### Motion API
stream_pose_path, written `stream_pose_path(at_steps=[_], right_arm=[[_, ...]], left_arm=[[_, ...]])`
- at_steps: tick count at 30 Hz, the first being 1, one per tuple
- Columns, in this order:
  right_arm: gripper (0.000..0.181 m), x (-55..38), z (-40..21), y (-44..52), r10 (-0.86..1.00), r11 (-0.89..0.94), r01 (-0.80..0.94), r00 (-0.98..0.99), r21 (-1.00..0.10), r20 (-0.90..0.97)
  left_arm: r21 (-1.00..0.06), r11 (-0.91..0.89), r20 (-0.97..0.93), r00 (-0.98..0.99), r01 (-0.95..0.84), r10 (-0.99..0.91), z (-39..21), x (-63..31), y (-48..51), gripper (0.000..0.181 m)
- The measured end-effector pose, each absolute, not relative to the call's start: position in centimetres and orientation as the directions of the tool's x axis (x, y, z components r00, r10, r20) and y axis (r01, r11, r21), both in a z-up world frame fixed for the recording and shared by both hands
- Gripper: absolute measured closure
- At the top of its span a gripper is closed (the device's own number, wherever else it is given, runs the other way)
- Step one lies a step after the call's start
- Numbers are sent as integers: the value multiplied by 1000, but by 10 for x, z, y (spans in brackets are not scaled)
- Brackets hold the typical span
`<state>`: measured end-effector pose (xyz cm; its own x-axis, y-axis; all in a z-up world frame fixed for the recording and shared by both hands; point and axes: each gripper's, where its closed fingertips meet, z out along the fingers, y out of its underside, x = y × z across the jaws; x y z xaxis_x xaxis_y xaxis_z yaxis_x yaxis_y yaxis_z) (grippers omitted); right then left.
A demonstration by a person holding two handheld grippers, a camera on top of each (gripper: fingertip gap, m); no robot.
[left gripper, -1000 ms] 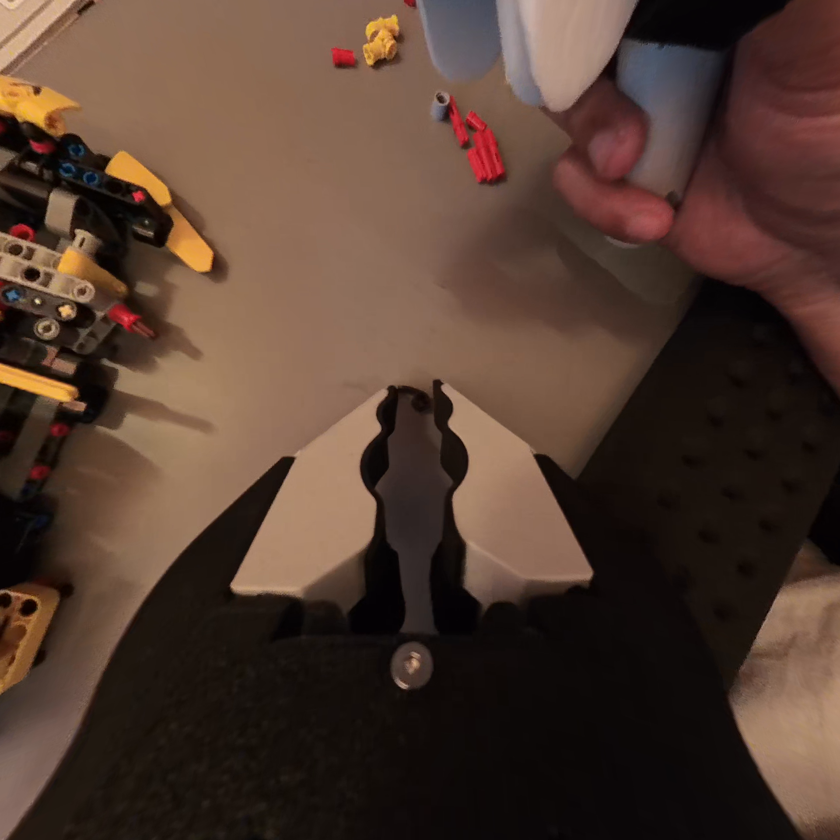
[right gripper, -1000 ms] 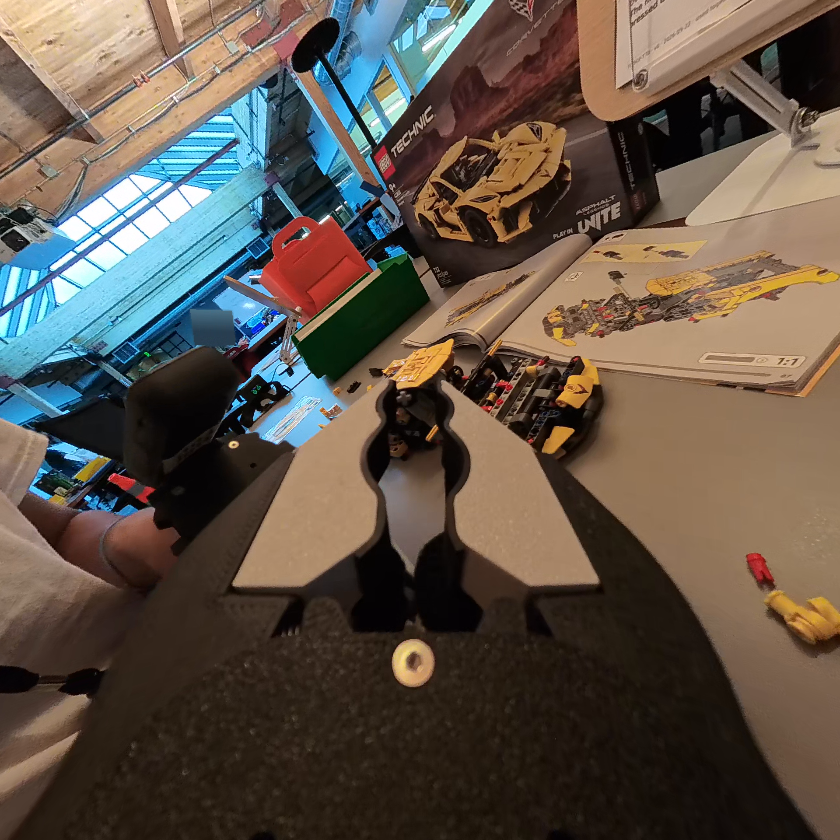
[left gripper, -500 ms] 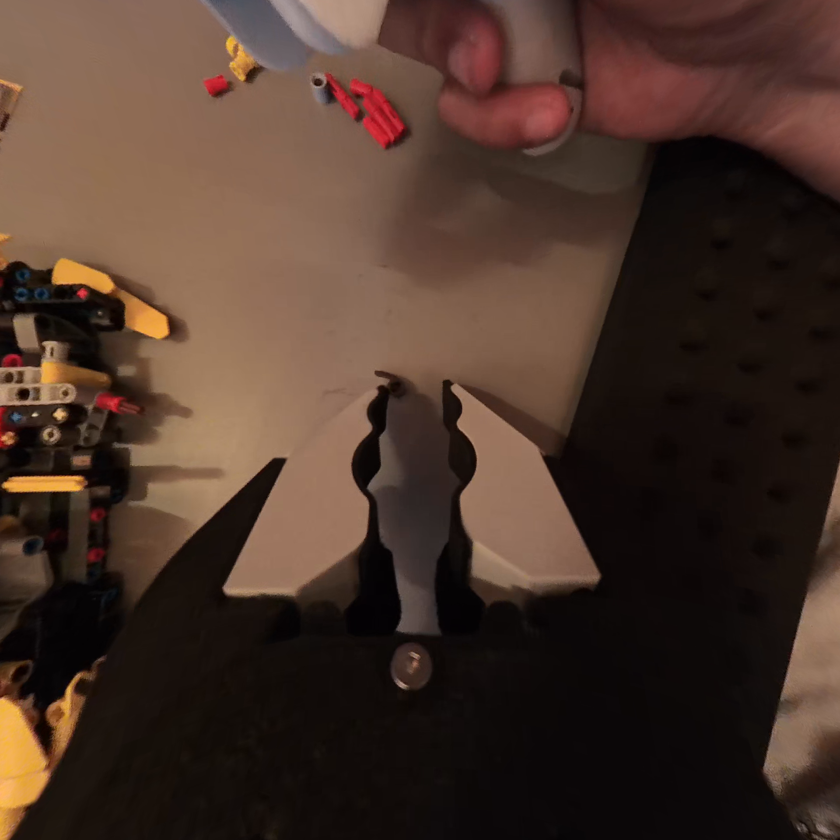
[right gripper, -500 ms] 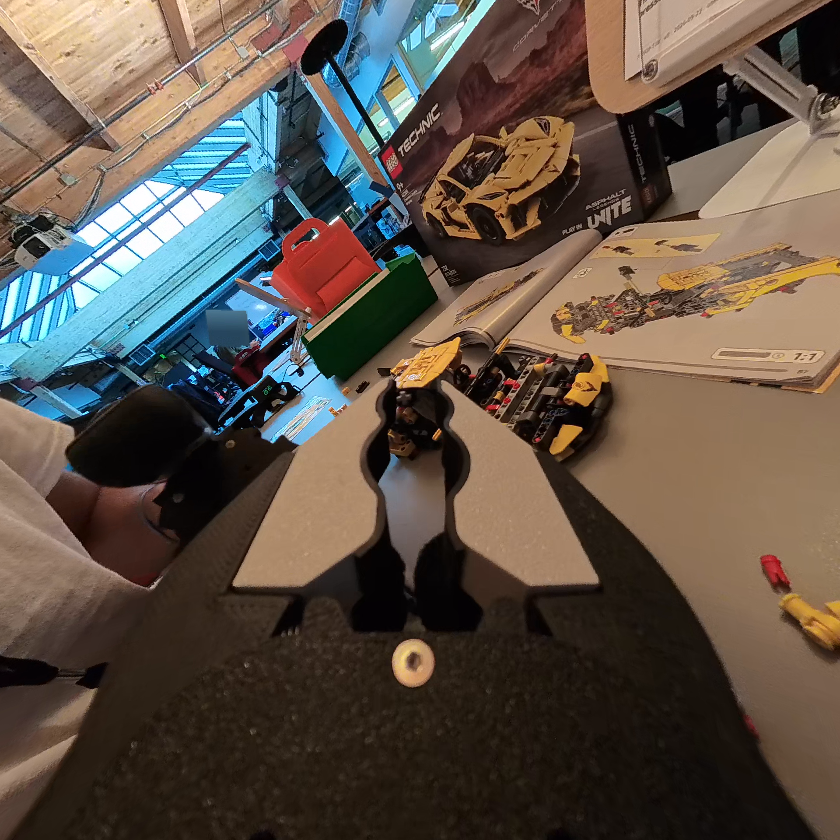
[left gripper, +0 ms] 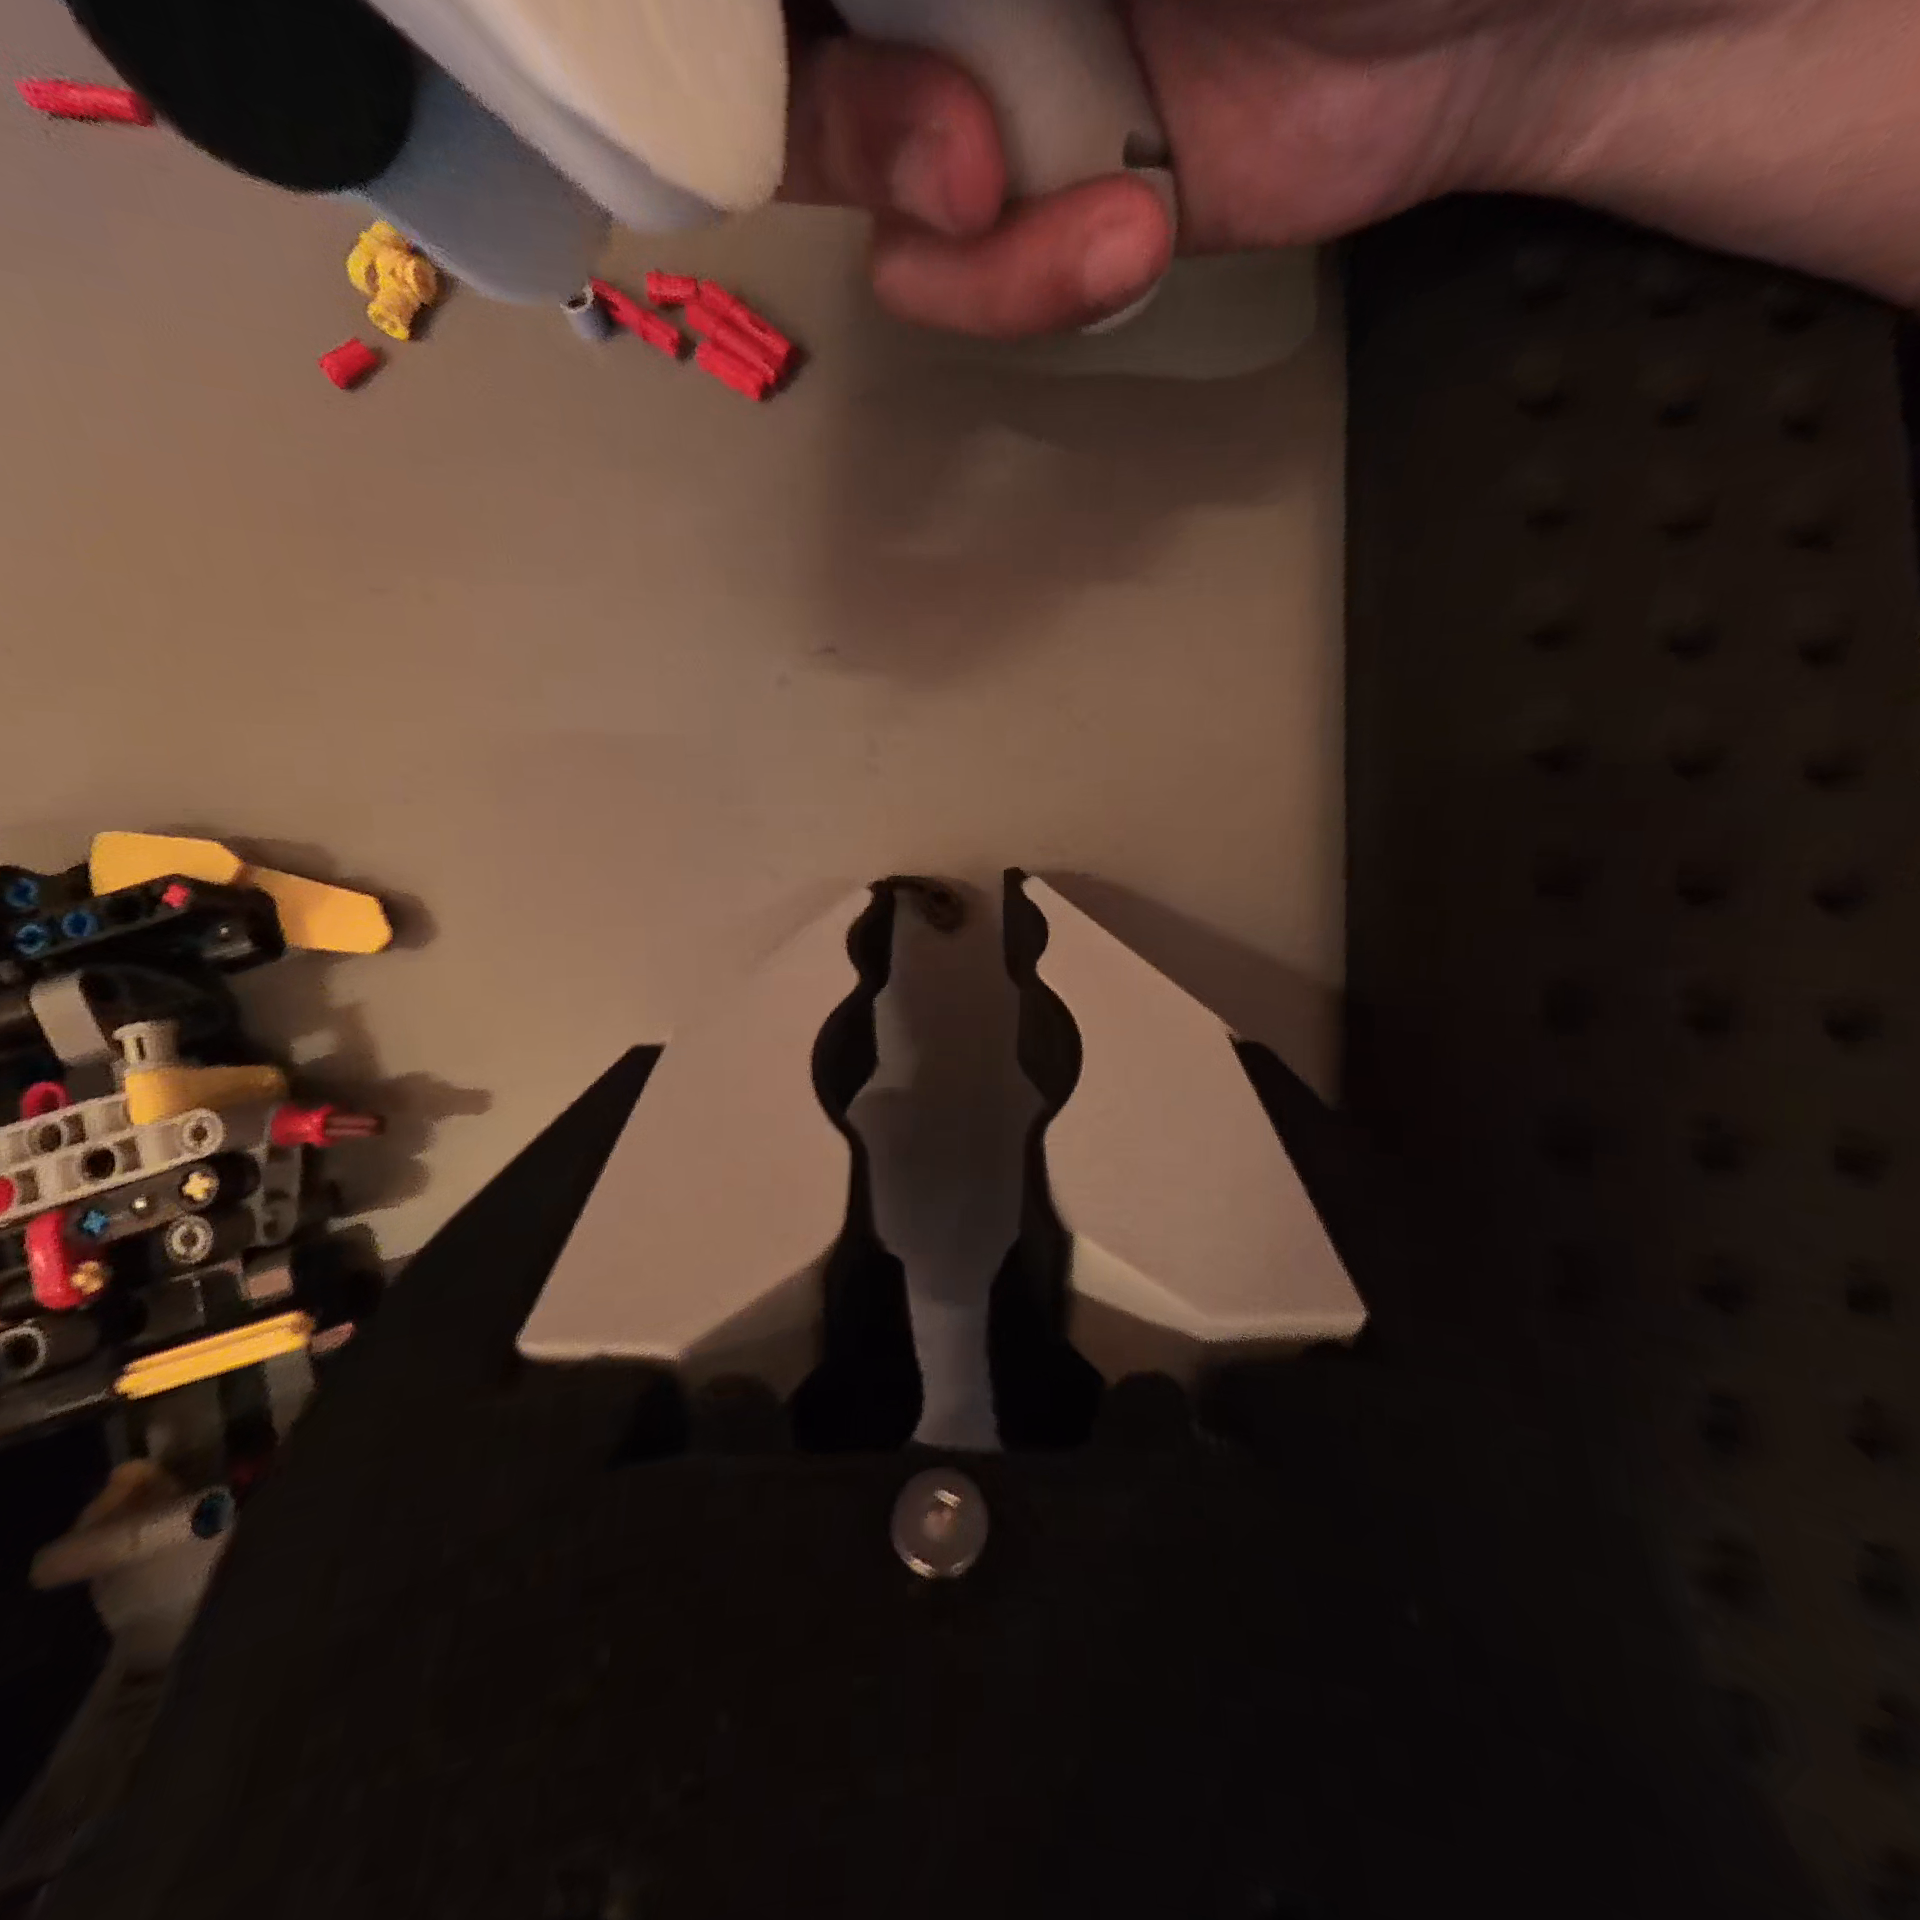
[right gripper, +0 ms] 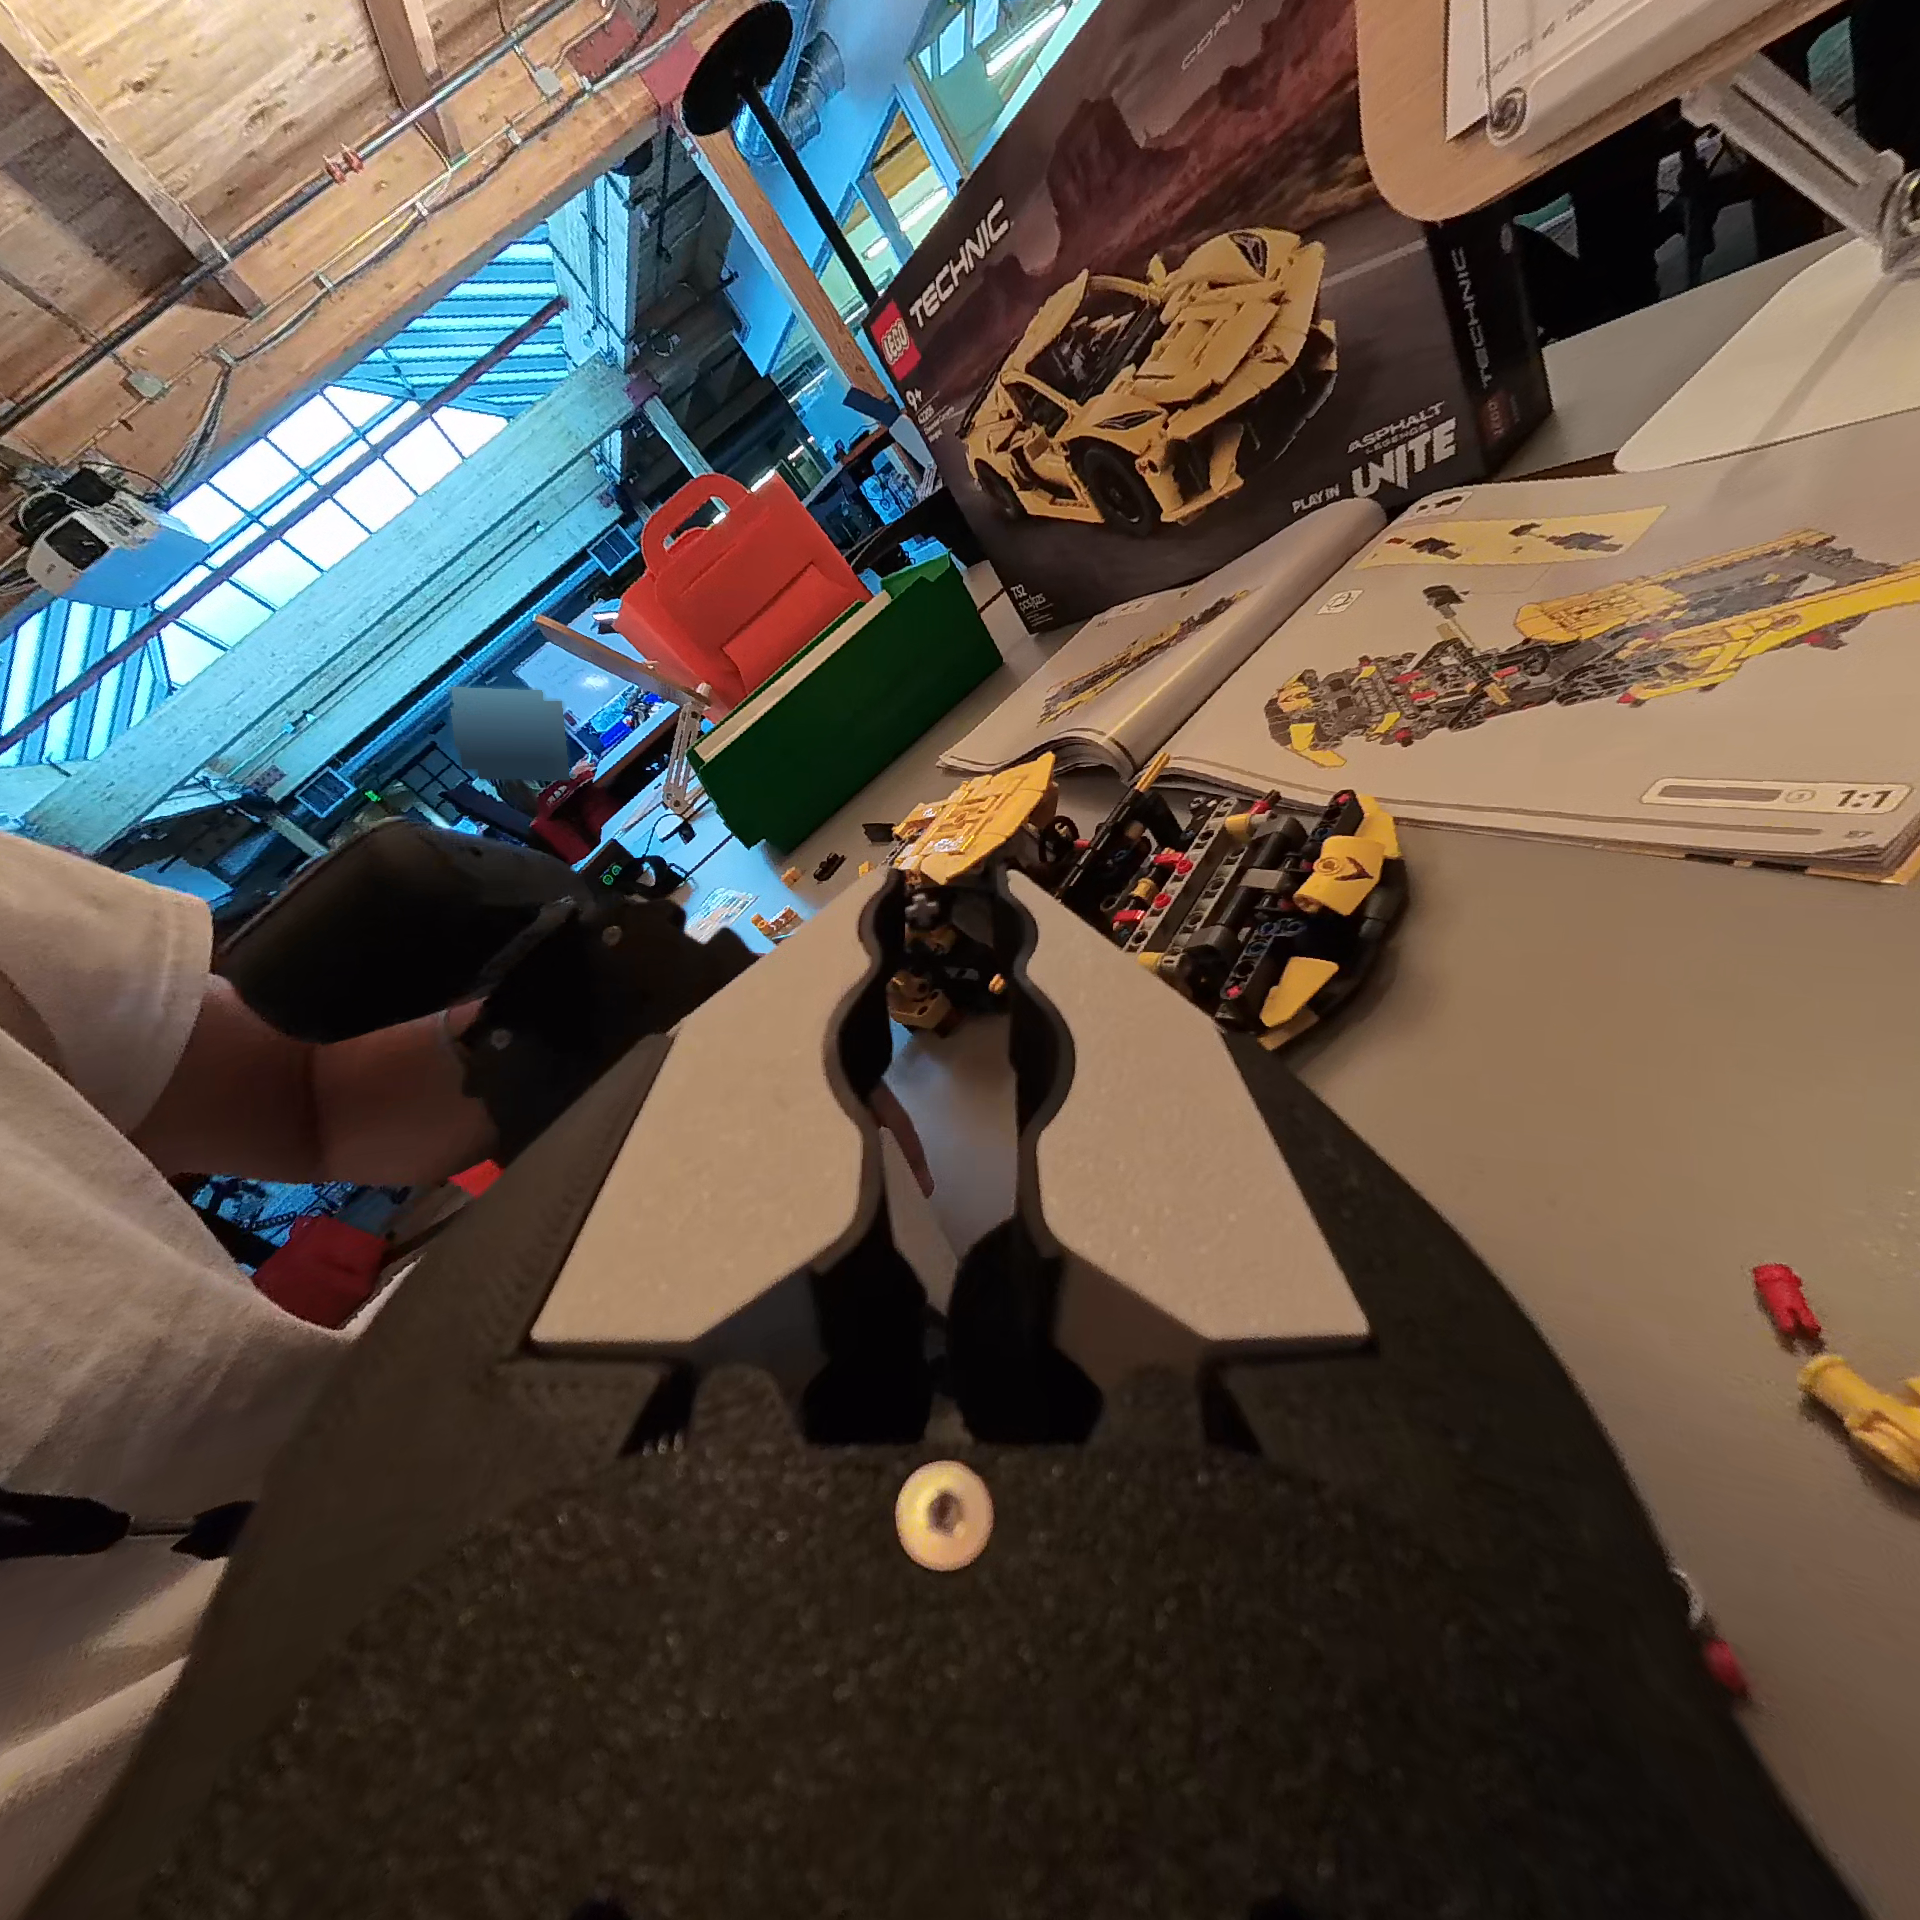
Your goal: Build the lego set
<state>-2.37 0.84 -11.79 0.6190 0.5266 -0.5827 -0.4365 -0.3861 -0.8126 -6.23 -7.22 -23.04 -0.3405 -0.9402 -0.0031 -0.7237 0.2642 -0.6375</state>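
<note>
— So, the left wrist view?
— The left gripper (left gripper: 948, 891) hangs over bare table (left gripper: 623, 644), jaws apart, a tiny dark ring at its left tip. The chassis (left gripper: 135, 1143) lies at the left edge; red pins (left gripper: 717, 327) lie far ahead, beside a hand (left gripper: 1299, 135).
— And the right wrist view?
— The right gripper (right gripper: 948, 894) is parted too, grasping nothing. Beyond its tips sit a yellow part (right gripper: 971, 821) and the chassis (right gripper: 1247, 925), with the manual (right gripper: 1507, 675) and box (right gripper: 1195, 343) behind.

Left view downward, right view table-level
</note>
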Motion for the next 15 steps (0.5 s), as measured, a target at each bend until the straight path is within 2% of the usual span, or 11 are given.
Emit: stream_pose_path(at_steps=[2, 6, 8, 10, 12, 13, 15], right_arm=[[167, -23, -118, 8, 526, -384, -439, 618, -812, -584], [167, -22, -117, 8, 525, -382, -447, 615, -809, -588], [167, -20, -115, 8, 526, -378, -459, 608, -804, -595], [166, -18, -111, 8, 535, -365, -477, 595, -800, -599], [167, -20, -101, 4, 574, -331, -493, 572, -805, -586], [166, -24, -93, 1, 610, -305, -497, 553, -812, -568], [167, -35, -78, -7, 679, -233, -476, 544, -848, -492]], left_arm=[[-644, 261, 12, -350, -719, -937, -231, -60, -73, 174], [-651, 253, 21, -349, -716, -937, -231, -60, -72, 174], [-672, 194, 46, -302, -714, -952, -227, -59, -64, 174], [-782, -1, 187, -232, -624, -955, -200, -51, -58, 175], [-857, -314, 420, -201, -408, -885, -151, -47, -46, 175], [-832, -484, 543, -218, -270, -811, -124, -49, -35, 175], [-662, -748, 716, -317, -30, -621, -82, -62, -10, 175]])
